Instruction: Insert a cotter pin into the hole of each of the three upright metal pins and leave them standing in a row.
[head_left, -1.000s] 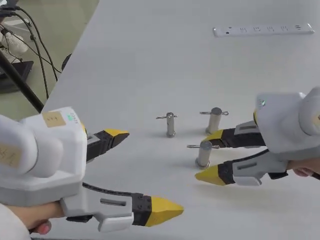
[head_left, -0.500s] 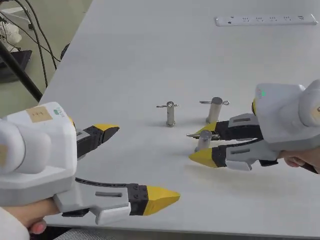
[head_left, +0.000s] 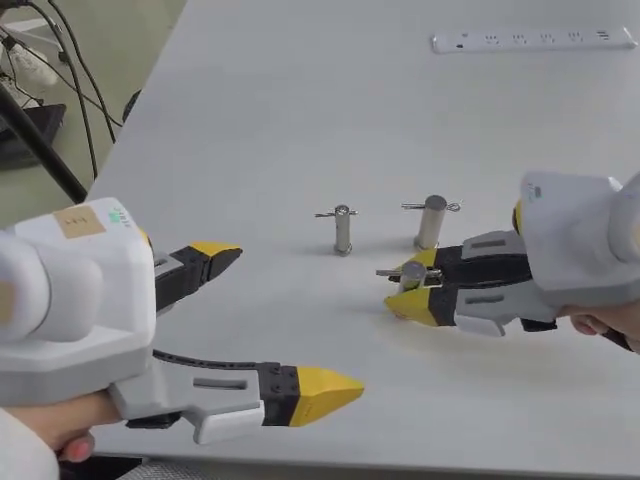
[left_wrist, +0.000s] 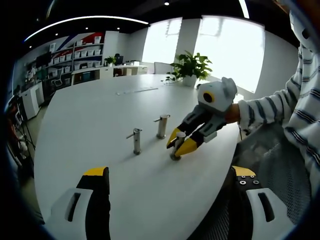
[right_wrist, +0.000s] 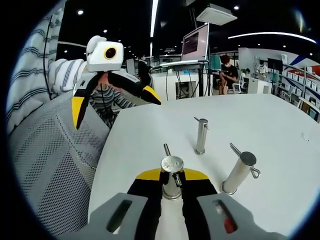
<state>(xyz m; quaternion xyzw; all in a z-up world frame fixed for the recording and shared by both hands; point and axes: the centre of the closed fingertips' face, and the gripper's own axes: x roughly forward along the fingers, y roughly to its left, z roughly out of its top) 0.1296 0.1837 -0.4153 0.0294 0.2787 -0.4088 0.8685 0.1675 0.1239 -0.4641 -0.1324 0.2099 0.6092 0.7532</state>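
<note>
Three upright metal pins stand on the white table, each with a cotter pin through its top. The left pin (head_left: 343, 230) (left_wrist: 136, 141) (right_wrist: 201, 136) and the far right pin (head_left: 431, 222) (left_wrist: 161, 126) (right_wrist: 240, 172) stand free. My right gripper (head_left: 410, 290) (left_wrist: 181, 144) (right_wrist: 172, 192) is shut on the near pin (head_left: 411, 276) (left_wrist: 176, 148) (right_wrist: 172, 177), its yellow tips pressed to both sides of the shaft. Well apart from the pins at the near left, my left gripper (head_left: 280, 320) (left_wrist: 168, 172) (right_wrist: 115, 107) is open and holds nothing.
A white power strip (head_left: 530, 40) lies at the table's far right. Cables and a dark stand (head_left: 40, 110) sit on the floor past the table's left edge. A mesh chair (right_wrist: 55, 165) is beside the table, and a potted plant (left_wrist: 190, 67) stands at its far end.
My right gripper has slid left around the near pin and shut on it. The left gripper stays open in about the same place.
</note>
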